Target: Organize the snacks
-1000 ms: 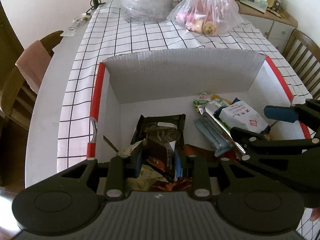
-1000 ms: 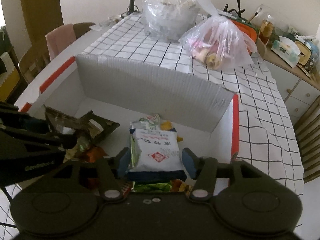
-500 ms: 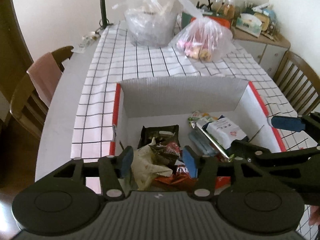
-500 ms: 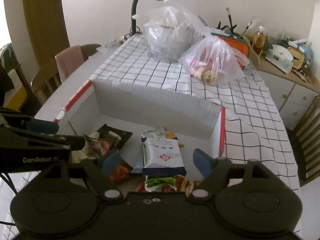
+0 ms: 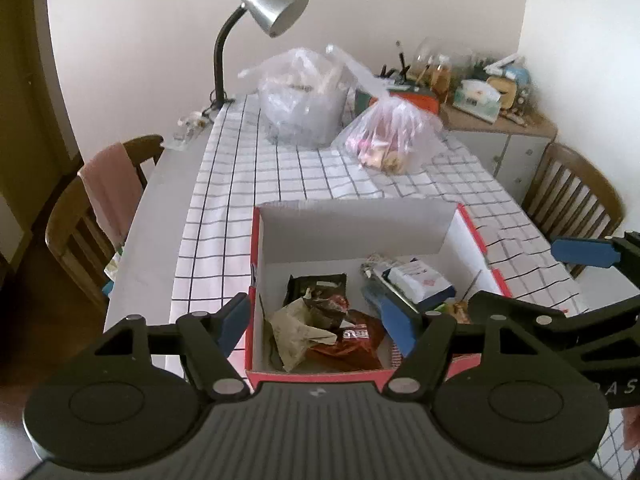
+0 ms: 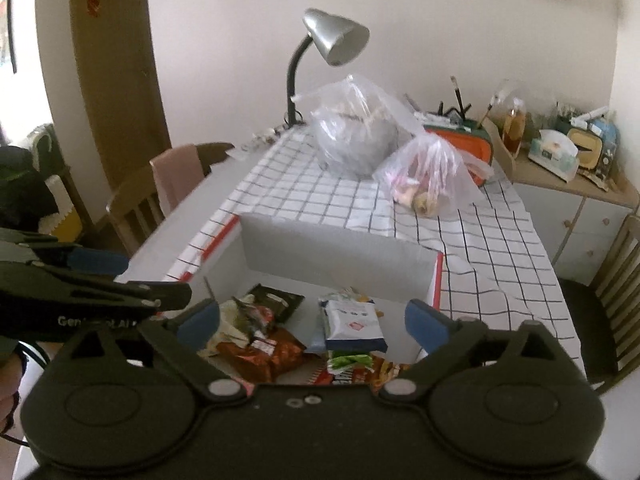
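A red-rimmed cardboard box (image 5: 352, 224) (image 6: 332, 252) sits on the checked tablecloth with several snacks inside. In it lie a dark packet (image 5: 316, 286), a crumpled beige wrapper (image 5: 296, 328), a red-brown packet (image 5: 352, 340) (image 6: 268, 352) and a white packet with a blue edge (image 5: 420, 282) (image 6: 352, 324). My left gripper (image 5: 316, 324) (image 6: 152, 278) hangs above the box's near left part, jaws opening, nothing gripped. My right gripper (image 6: 313, 322) (image 5: 528, 276) hovers over the near right part, jaws opening wide, and its pads stand apart from the white packet below.
Beyond the box stand two clear plastic bags (image 5: 304, 108) (image 5: 390, 140) and a silver desk lamp (image 5: 272, 4). Wooden chairs flank the table, at the left (image 5: 80, 220) and the right (image 5: 576, 196). A cluttered sideboard (image 5: 500, 120) fills the far right corner.
Both grippers rose and drew back from the box while their jaws spread. The left let go of the dark packet, the right of the white packet; both lie in the box.
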### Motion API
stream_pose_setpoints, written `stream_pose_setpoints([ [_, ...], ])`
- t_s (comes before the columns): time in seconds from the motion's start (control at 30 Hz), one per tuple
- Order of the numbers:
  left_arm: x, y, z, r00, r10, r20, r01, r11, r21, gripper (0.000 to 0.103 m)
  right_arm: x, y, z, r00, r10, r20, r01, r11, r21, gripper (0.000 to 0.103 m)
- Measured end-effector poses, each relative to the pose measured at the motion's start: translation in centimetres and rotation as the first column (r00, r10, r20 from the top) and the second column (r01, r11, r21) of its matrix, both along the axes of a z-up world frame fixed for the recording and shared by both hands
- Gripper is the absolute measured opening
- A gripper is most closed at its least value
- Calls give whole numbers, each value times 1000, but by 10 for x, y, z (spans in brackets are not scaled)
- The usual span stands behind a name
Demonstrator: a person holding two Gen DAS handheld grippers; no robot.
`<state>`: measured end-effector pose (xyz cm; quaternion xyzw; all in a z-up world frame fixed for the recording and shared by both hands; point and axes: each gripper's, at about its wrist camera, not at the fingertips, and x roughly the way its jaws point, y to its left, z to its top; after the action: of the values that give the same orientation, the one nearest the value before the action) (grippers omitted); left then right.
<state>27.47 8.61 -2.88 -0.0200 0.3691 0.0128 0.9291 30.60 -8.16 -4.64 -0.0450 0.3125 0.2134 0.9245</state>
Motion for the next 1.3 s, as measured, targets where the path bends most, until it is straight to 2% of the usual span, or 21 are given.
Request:
stream_pose_setpoints([
  [0.17, -22, 0, 11, 999, -20, 30, 21, 1000, -10, 78, -22, -3, 13, 1000, 3, 31, -4, 1000, 24, 103],
  [0.33, -44, 1, 17, 998, -34, 58, 36, 999, -28, 81, -41, -12, 20, 999, -10, 42, 7, 998, 68, 103],
  [0.6, -75, 3, 17, 996, -44, 82, 48, 997, -56, 100, -66, -23, 22, 998, -39, 46, 34, 993, 113, 103],
  [0.77, -90, 1, 13, 996, -53, 76, 57, 997, -51, 100, -81, -26, 19, 997, -60, 47, 52, 989, 139, 103],
  [1.0, -104, 1, 12, 996, -66, 65, 71, 994, -82, 100, -95, -33, 15, 997, -74, 33, 67, 982, 178, 103],
  [1.3, -113, -1, 8, 997, -67, 48, 72, 992, -105, 100, -105, -42, 10, 996, -88, 0, 86, 978, 189, 103],
])
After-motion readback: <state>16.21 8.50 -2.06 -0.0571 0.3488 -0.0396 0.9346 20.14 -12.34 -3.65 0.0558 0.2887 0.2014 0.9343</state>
